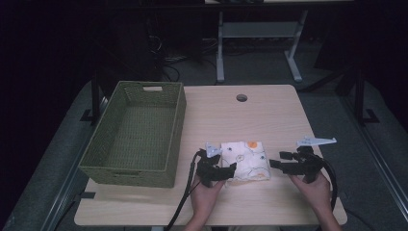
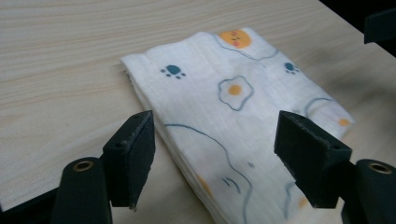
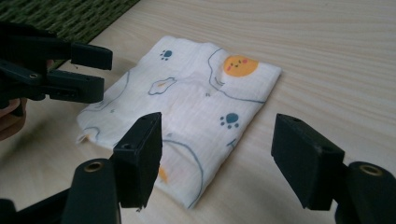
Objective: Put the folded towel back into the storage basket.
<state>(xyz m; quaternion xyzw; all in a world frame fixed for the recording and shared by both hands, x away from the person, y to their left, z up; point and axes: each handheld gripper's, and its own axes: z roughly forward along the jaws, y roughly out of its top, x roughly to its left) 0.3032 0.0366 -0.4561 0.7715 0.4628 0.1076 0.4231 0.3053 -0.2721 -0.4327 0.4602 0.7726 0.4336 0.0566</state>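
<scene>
Folded cloth (image 1: 246,160) flat on worktop (image 1: 269,115) right of basket (image 1: 136,135), between left gripper (image 1: 230,169) and right gripper (image 1: 276,160), both with fingers apart, gripping nothing.

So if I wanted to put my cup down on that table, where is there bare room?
The far right of the pale wooden table, between the round hole and the folded white printed cloth, is bare. The woven green basket takes the left side. Near the front it's crowded: both hand-held grippers, left and right, flank the cloth.
</scene>
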